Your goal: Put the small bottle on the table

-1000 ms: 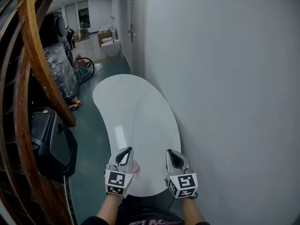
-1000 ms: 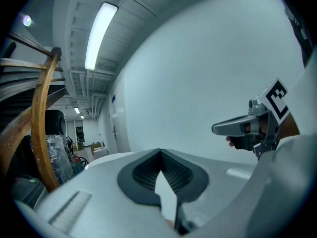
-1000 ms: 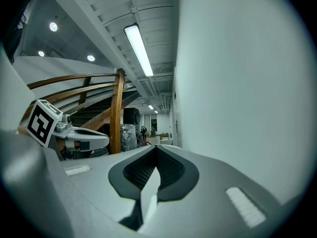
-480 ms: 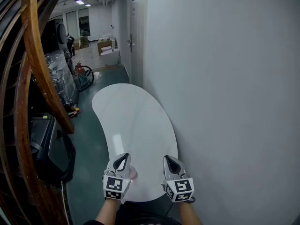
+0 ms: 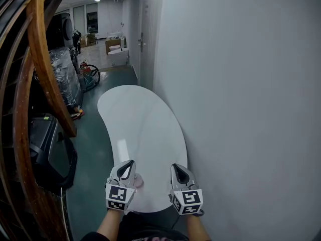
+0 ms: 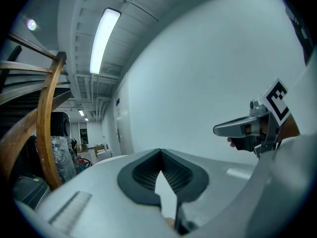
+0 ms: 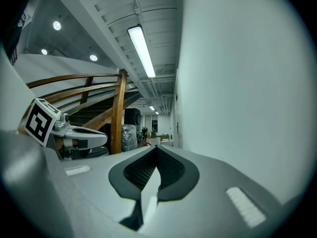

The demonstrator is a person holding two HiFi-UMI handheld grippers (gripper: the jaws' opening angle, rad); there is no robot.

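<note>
I see both grippers over the near end of the white kidney-shaped table [image 5: 140,119], which runs along the pale wall [image 5: 241,94]. My left gripper [image 5: 129,163] has its jaw tips touching. A tan sliver sits low between them, and I cannot tell what it is. My right gripper [image 5: 175,167] is closed and empty. I cannot find the small bottle.
</note>
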